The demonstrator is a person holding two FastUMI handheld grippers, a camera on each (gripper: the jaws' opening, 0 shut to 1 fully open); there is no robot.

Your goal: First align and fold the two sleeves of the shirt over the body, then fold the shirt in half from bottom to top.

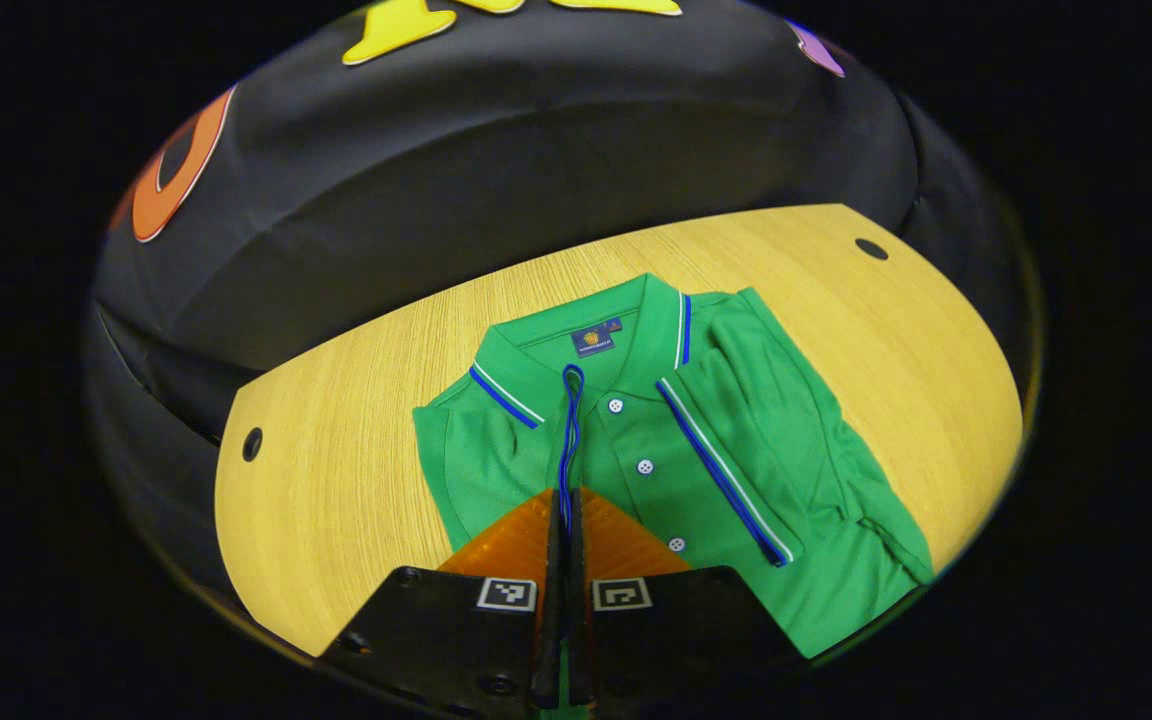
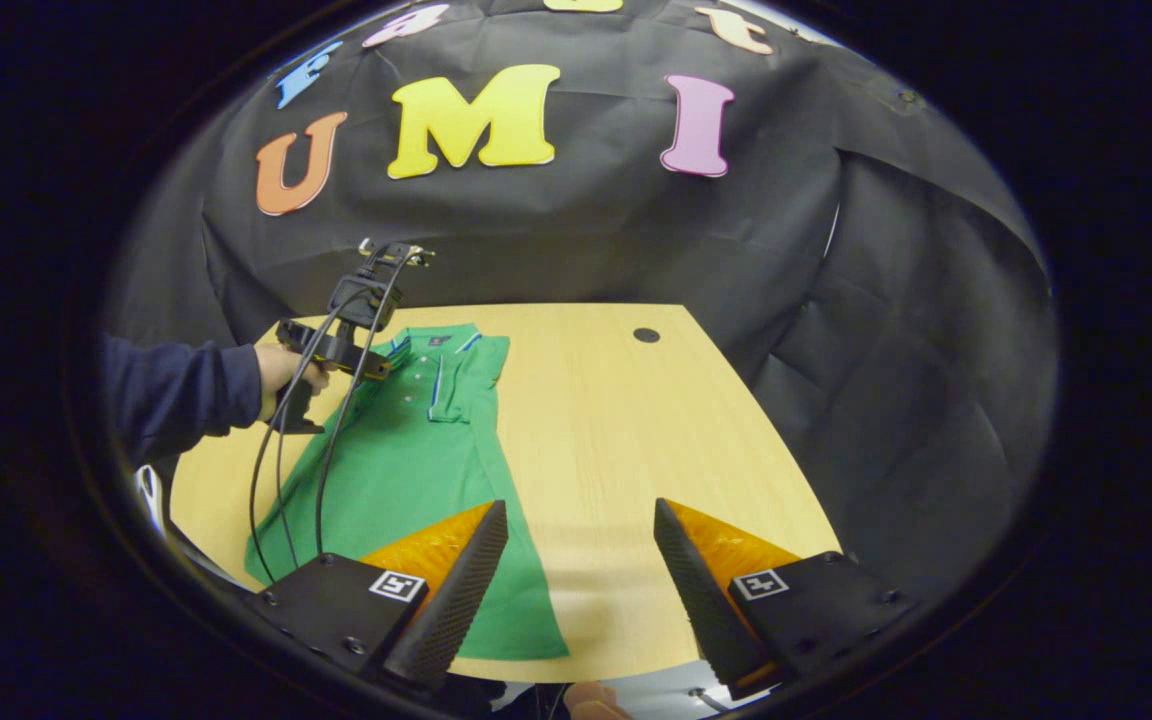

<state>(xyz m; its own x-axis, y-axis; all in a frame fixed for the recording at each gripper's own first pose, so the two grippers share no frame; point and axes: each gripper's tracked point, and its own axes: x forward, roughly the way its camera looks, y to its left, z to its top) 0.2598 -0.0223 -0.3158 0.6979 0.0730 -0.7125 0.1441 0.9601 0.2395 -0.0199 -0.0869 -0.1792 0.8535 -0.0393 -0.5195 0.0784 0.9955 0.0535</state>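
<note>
Here's the green polo shirt [image 1: 636, 450] lying flat, front up, on the wooden worktop [image 1: 336, 470], collar toward the black cloth wall. In the left gripper view one sleeve [image 1: 756, 440] is already folded in over the body, its blue-and-white striped cuff running diagonally beside the button placket. The left hand-held gripper [image 1: 564, 520] has its fingers pressed together, and between them it's pinching a thin blue-edged strip of the shirt's fabric, which rises in a narrow loop up toward the collar. That looks like the other sleeve's cuff, though I can't be sure from here.

Over in the right gripper view, a hand [image 2: 281, 375] in a dark blue sleeve holds the left hand-held gripper [image 2: 361, 365] over the collar end of the shirt [image 2: 406, 470], black cables trailing down from it. The right hand-held gripper [image 2: 576, 520] is spread wide, gripping nothing, hovering near the front edge of the worktop [image 2: 626, 450]; one finger sits above the shirt's hem, the other above bare wood. A small dark hole [image 2: 646, 335] marks the worktop's far side.
</note>
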